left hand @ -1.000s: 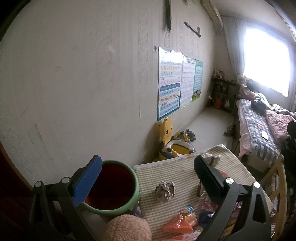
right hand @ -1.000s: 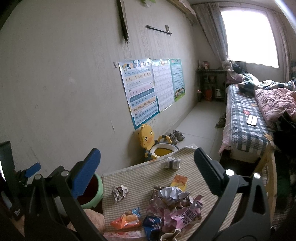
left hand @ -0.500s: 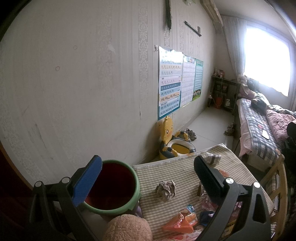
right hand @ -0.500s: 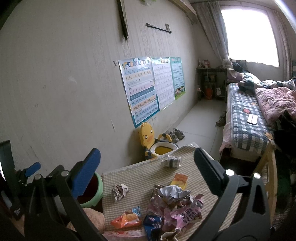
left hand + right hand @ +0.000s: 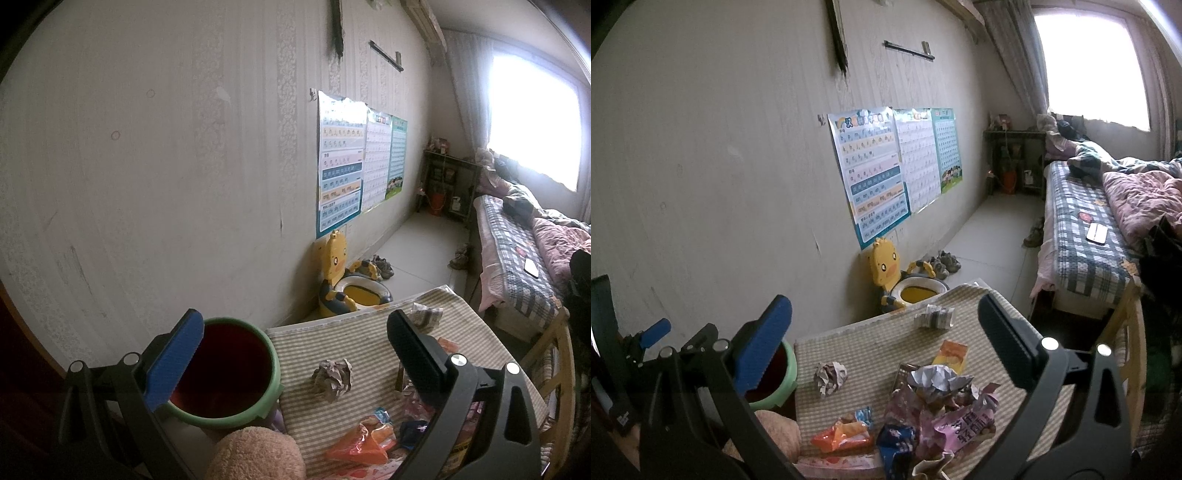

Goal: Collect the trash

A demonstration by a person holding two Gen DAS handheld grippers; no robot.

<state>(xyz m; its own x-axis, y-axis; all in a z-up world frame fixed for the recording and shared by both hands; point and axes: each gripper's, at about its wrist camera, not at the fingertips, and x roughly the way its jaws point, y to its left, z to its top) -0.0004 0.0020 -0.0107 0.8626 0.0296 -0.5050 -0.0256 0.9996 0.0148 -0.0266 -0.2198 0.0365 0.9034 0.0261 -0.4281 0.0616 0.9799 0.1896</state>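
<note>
A small table with a checked cloth (image 5: 373,343) (image 5: 879,343) carries trash: a crumpled paper ball (image 5: 332,378) (image 5: 830,377), an orange wrapper (image 5: 360,441) (image 5: 842,435), a pile of pink and silver snack bags (image 5: 942,402), an orange packet (image 5: 951,355) and a folded wad (image 5: 424,315) (image 5: 932,317) at the far edge. A green-rimmed bin (image 5: 221,369) (image 5: 775,380) with a dark red inside stands left of the table. My left gripper (image 5: 295,349) hangs open above bin and table. My right gripper (image 5: 886,341) is open above the pile, holding nothing.
A pink plush object (image 5: 258,456) (image 5: 775,432) lies by the bin. A yellow child's potty (image 5: 347,288) (image 5: 901,280) stands against the wall (image 5: 166,166) with posters (image 5: 879,170). A bed (image 5: 1089,229) and a wooden chair frame (image 5: 1126,332) are on the right.
</note>
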